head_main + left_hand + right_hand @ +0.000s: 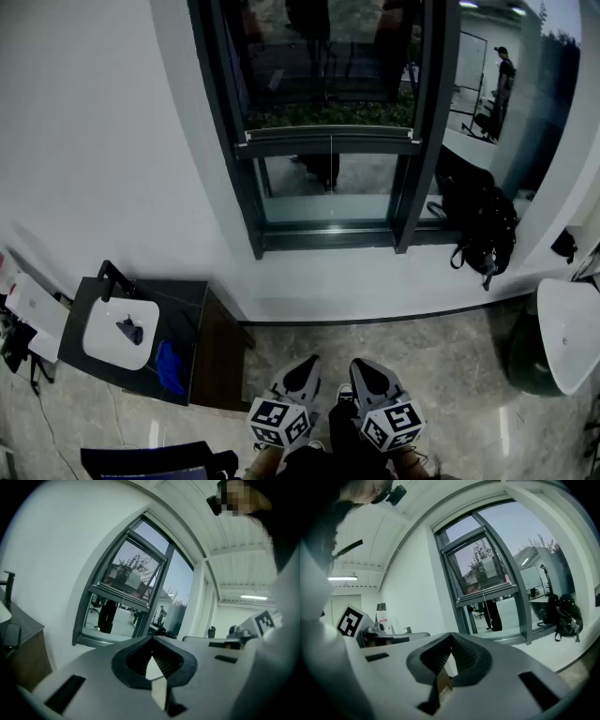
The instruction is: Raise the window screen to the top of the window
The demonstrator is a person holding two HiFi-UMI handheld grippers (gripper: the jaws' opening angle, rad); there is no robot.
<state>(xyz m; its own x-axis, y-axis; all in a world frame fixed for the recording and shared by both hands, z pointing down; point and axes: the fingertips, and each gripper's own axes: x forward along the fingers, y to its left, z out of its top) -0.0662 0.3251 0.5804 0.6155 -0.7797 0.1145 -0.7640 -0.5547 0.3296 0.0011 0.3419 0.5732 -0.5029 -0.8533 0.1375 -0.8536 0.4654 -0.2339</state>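
left gripper (307, 362): fingers pressed together | right gripper (362, 365): same | window screen (328, 140): partway down

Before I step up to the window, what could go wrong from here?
1. The black backpack sits by the window's right frame; a foot could catch its straps on the way in.
2. The pull cord under the screen bar is thin, and both the left gripper and the right gripper are shut, so they must open first or may miss it.

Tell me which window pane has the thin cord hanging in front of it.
The lower centre pane: the cord drops from the horizontal bar over it; the other panes have none.
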